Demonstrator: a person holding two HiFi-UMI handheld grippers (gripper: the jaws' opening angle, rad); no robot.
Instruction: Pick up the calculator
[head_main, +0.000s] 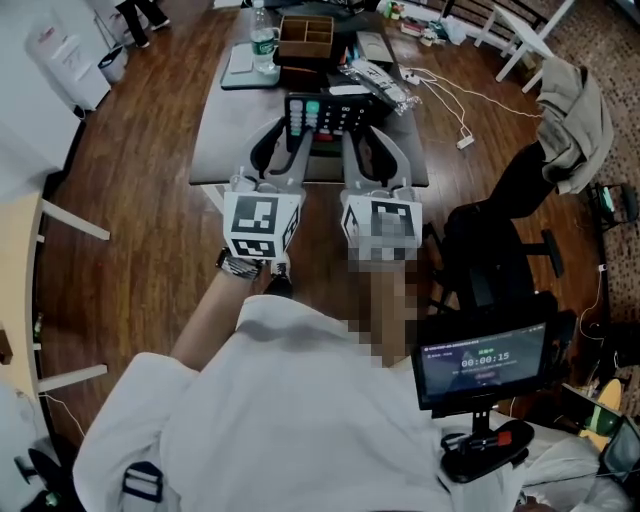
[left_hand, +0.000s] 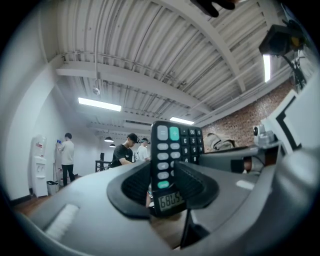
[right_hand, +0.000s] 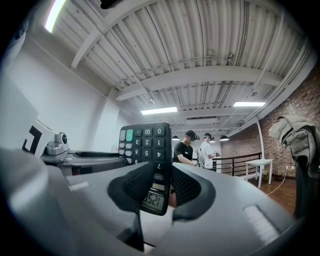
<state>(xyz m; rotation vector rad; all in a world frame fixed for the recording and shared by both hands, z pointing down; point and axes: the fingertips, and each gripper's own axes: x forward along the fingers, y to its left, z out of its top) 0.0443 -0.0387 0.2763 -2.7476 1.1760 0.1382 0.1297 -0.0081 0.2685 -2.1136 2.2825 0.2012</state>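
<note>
Two handheld grippers clench a black calculator (head_main: 330, 112) at the upper centre of the head view, over a grey table (head_main: 225, 140). The left gripper (head_main: 296, 138) grasps its left side and the right gripper (head_main: 353, 138) its right side. In both gripper views the jaws press on the display end, keypad rising beyond them
</note>
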